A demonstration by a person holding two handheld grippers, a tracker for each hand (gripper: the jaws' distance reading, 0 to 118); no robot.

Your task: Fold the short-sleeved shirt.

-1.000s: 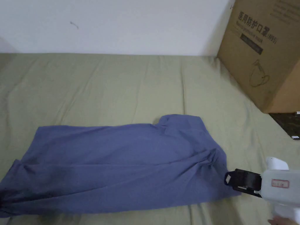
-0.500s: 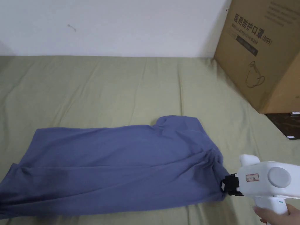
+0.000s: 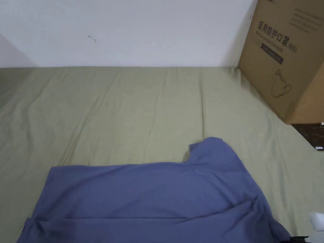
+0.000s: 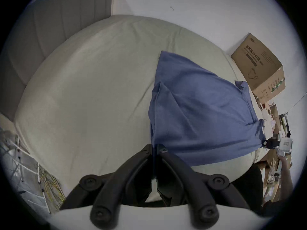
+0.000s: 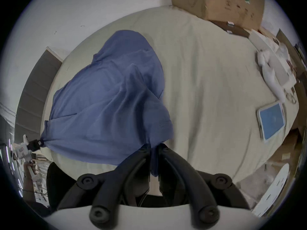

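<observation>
Both grippers have lifted the shirt [image 3: 152, 196]'s near edge since earlier.

Cardboard box [image 3: 286, 60] at bed's [image 3: 133, 110] far right corner by white wall [image 3: 142, 28]; tablet [image 5: 272, 121] on bed.

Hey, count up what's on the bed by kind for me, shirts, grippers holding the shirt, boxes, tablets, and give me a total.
Blue shirt: 1
Grippers shut on it, left gripper and right gripper: 2
Cardboard box: 1
Tablet: 1
Total: 5
</observation>
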